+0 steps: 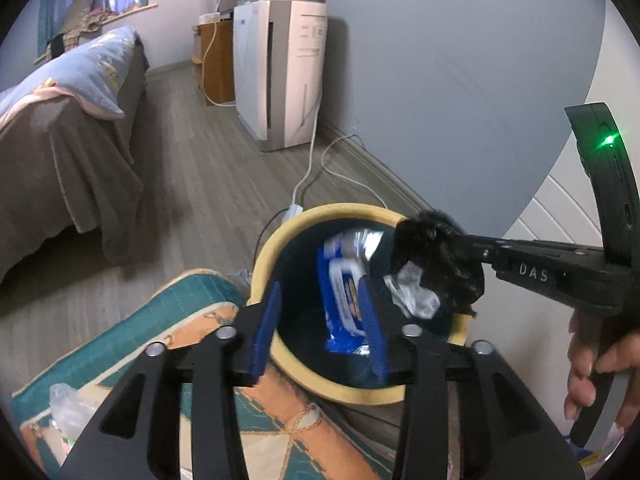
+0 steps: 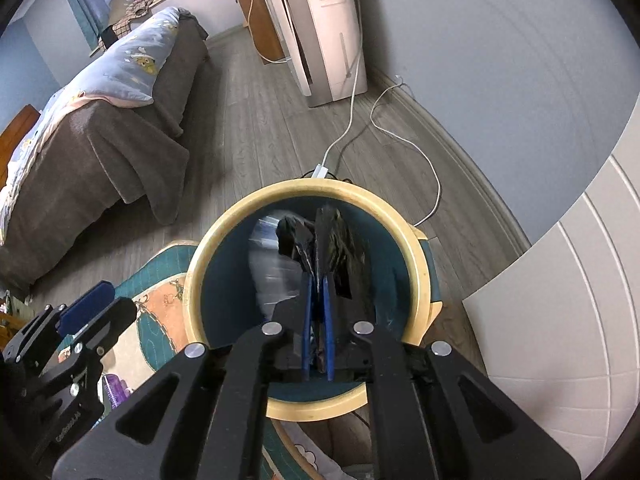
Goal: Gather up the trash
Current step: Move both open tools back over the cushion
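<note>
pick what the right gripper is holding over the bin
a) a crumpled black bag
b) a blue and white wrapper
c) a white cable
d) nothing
a: the right gripper has its jaws nearly closed on a crumpled black bag above the yellow-rimmed bin, while the blue and white wrapper is loose between the left gripper's spread jaws, over the bin's mouth.

"DAS" in white letters on black body of right gripper (image 1: 436, 256), at 3 o'clock in left wrist view. Print on blue packet (image 1: 344, 292) blurred, unreadable.
</note>
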`<state>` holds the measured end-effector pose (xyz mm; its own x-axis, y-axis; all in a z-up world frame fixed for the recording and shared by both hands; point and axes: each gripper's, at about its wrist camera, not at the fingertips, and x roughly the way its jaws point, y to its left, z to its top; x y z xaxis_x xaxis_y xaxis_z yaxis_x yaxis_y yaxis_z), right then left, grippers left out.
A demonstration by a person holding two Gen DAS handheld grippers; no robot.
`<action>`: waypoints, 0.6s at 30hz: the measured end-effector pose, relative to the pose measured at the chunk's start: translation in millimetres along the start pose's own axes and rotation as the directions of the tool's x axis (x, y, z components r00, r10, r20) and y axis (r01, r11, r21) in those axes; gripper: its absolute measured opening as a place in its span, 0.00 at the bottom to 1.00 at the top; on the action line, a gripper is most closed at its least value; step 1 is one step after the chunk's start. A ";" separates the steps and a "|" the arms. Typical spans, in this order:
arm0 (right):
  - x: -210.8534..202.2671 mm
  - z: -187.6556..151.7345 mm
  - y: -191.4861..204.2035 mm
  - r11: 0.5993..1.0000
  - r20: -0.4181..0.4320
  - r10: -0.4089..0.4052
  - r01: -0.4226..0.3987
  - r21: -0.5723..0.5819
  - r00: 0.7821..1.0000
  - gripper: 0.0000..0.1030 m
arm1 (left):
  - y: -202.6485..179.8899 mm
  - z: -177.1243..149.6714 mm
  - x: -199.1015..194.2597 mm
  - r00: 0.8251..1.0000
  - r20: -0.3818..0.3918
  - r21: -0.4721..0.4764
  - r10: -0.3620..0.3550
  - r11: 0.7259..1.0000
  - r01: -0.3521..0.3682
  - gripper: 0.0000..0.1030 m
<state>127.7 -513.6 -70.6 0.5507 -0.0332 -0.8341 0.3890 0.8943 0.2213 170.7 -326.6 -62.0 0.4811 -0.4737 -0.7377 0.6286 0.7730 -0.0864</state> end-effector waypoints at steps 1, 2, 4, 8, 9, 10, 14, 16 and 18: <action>-0.7 0.1 1.6 1.000 0.001 0.000 0.000 -0.003 1.000 0.18 | 3.3 -1.9 -1.8 1.000 0.002 -0.012 0.000 1.000 0.001 0.45; -1.6 0.2 4.5 1.000 0.004 -0.001 0.001 -0.010 1.000 0.27 | 7.6 -4.8 -3.5 1.000 0.002 -0.029 -0.003 1.000 0.003 0.47; -3.8 0.4 8.2 1.000 0.011 0.000 0.000 -0.019 1.000 0.35 | 14.7 -9.8 -7.5 1.000 0.003 -0.046 0.011 0.999 -0.011 0.60; -10.4 1.9 20.2 0.999 0.032 0.012 -0.011 -0.045 0.999 0.69 | 25.5 -17.8 -23.9 0.998 0.026 -0.053 0.053 0.997 -0.052 0.74; -13.4 2.0 24.3 0.998 0.043 0.021 -0.019 -0.055 0.999 0.76 | 29.0 -19.4 -28.6 0.997 0.034 -0.056 0.063 0.997 -0.061 0.78; -16.3 2.3 28.2 0.998 0.053 0.032 -0.028 -0.063 0.998 0.88 | 33.1 -22.3 -35.9 0.996 0.043 -0.061 0.078 0.995 -0.075 0.87; -29.0 3.3 47.5 0.992 0.099 0.033 -0.021 -0.122 0.995 0.94 | 50.1 -31.7 -66.6 0.987 0.080 -0.076 0.139 0.988 -0.133 0.92; -34.0 3.4 55.5 0.989 0.113 0.032 -0.016 -0.144 0.993 0.94 | 58.1 -36.1 -81.5 0.981 0.084 -0.077 0.174 0.983 -0.167 0.92; -39.4 2.7 63.9 0.987 0.128 0.029 -0.008 -0.163 0.991 0.94 | 65.9 -42.2 -99.2 0.975 0.101 -0.085 0.198 0.978 -0.190 0.93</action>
<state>132.9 -456.3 -22.2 0.6513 -0.0640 -0.7561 0.2590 0.9554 0.1422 138.7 -210.9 -22.8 0.6551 -0.3511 -0.6690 0.4714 0.8819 -0.0013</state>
